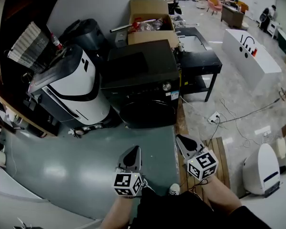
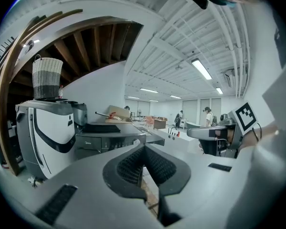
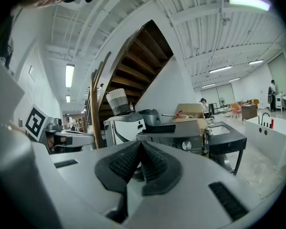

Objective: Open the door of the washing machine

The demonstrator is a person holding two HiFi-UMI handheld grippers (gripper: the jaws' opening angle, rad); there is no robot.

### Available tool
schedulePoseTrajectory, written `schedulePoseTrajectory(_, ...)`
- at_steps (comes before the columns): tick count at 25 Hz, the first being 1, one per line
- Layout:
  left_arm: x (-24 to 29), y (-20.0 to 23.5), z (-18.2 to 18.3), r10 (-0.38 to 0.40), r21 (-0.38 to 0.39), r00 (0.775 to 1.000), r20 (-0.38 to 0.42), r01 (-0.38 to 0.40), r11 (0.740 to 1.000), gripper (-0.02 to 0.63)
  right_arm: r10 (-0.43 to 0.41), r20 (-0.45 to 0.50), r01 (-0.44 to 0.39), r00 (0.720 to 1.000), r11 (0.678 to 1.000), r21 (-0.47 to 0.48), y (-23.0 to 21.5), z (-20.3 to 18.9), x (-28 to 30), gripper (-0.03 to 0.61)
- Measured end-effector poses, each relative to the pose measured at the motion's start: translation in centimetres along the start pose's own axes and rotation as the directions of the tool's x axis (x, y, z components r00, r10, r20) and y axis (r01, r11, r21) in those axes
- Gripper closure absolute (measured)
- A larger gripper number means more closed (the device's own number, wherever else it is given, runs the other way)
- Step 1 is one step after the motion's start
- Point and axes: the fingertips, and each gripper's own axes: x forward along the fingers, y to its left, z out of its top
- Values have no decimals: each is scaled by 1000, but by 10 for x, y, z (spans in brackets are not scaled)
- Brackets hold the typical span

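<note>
At the centre of the head view stands the dark washer [image 1: 142, 75]. Its round door [image 1: 148, 109] faces the lower edge of the frame and looks shut. Just beside the washer, on its left in the frame, is a white machine [image 1: 71, 87], and above it in the frame is an open box [image 1: 150, 20]. Near the lower edge, the left claw [image 1: 132, 149] hangs over a grey mat [image 1: 76, 166], and the right claw [image 1: 179, 138] is at the right border of the mat. Both point toward the washer and are well apart from it. Each claw has its jaws pressed together, and nothing is between them.
</note>
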Motion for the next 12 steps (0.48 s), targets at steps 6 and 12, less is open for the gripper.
schedulePoseTrajectory(6, 6, 15, 0, 7, 20, 1000, -10, -7, 1000, 594, 22, 19, -22, 1000, 1000, -2, 3, 4, 16, 561)
schedulePoseTrajectory(12, 12, 40, 5, 5, 12, 1000, -8, -5, 1000, 594, 36, 17, -36, 999, 999, 3, 10, 8, 41, 561)
